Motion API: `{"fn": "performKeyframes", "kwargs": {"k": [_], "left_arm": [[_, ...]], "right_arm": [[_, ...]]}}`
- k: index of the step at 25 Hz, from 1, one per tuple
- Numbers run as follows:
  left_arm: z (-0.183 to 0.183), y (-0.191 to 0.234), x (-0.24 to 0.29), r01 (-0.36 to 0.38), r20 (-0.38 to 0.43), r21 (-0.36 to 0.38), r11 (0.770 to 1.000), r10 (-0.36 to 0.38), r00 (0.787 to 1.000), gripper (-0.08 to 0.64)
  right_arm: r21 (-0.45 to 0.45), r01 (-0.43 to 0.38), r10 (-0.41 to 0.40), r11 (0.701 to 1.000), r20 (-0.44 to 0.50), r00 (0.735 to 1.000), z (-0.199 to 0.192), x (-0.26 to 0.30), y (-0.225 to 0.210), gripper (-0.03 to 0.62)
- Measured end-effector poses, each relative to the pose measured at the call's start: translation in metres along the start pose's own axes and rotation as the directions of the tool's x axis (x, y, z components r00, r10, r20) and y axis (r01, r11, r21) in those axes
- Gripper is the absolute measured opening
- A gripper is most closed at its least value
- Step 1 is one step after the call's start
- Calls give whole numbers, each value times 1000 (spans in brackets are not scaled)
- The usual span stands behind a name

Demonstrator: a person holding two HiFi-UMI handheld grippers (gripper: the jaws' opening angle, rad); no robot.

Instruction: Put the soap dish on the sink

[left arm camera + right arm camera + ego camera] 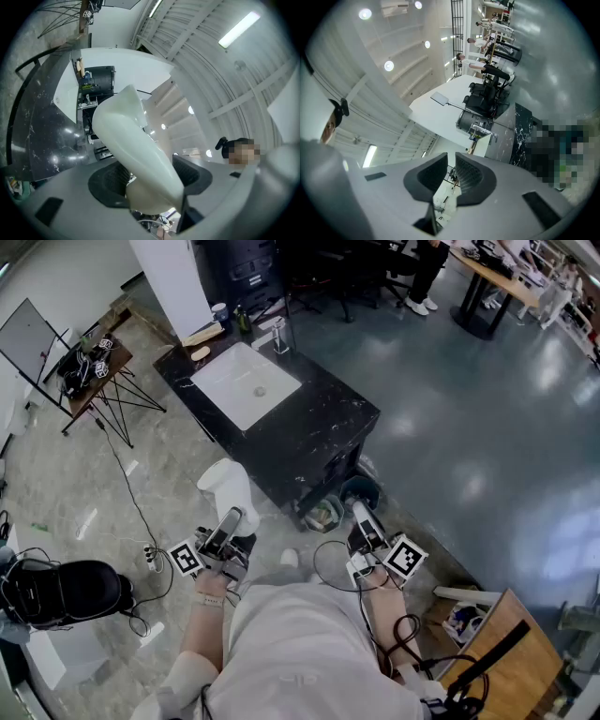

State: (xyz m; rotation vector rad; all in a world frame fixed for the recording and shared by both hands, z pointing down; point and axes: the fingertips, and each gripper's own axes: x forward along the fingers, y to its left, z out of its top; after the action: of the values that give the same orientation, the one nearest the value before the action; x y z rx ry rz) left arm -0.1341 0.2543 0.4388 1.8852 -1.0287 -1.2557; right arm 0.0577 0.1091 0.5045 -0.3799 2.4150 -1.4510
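Observation:
In the head view the white soap dish [228, 486] sticks out ahead of my left gripper [231, 517], which is shut on it. The left gripper view shows the dish [140, 150] as a long glossy white shape wedged between the two dark pads [110, 185], pointing up. The black marble sink counter [314, 427] with its white basin [246, 385] stands farther ahead, apart from the dish. My right gripper [360, 513] is held beside the counter's near corner. Its pads [468, 176] are nearly together, with nothing between them.
A faucet [278, 334], a cup [219, 311] and small items sit along the counter's far edge. A bin [325, 513] stands at the counter's foot. A folding stand with gear [89, 371] is at the left, a black bag [66, 592] near left, a wooden board [497, 652] near right.

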Motion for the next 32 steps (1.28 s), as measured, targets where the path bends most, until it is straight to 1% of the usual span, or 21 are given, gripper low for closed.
{"fn": "performKeyframes", "kwargs": {"k": [6, 11, 14, 18, 22, 25, 28, 32], "left_arm": [[-2, 13, 7, -3, -1, -24, 1000, 3, 1000, 283], [8, 41, 29, 9, -19, -52, 999, -10, 1000, 283], [25, 61, 45, 12, -20, -65, 998, -13, 1000, 283], [61, 95, 70, 5, -13, -78, 997, -6, 1000, 284], [94, 135, 100, 7, 0, -96, 995, -7, 1000, 284], [115, 162, 124, 0, -3, -114, 994, -1, 1000, 283], [126, 186, 151, -21, -34, -127, 992, 17, 999, 284], [135, 224, 184, -63, -106, -116, 991, 51, 993, 283]], "right_arm": [[21, 30, -30, 999, -1, 1000, -2, -5, -14, 64], [10, 55, -55, 998, 15, 998, 13, 7, -30, 64], [5, 61, -61, 998, 13, 998, 24, 30, -41, 64], [2, 81, -81, 997, 4, 997, 44, 74, -55, 64], [-35, 96, -97, 995, -11, 995, 73, 121, -71, 64], [-41, 114, -114, 993, -4, 993, 96, 153, -85, 64], [-49, 143, -142, 989, 9, 990, 121, 174, -94, 64], [-61, 175, -174, 983, 26, 984, 145, 193, -109, 64]]}}
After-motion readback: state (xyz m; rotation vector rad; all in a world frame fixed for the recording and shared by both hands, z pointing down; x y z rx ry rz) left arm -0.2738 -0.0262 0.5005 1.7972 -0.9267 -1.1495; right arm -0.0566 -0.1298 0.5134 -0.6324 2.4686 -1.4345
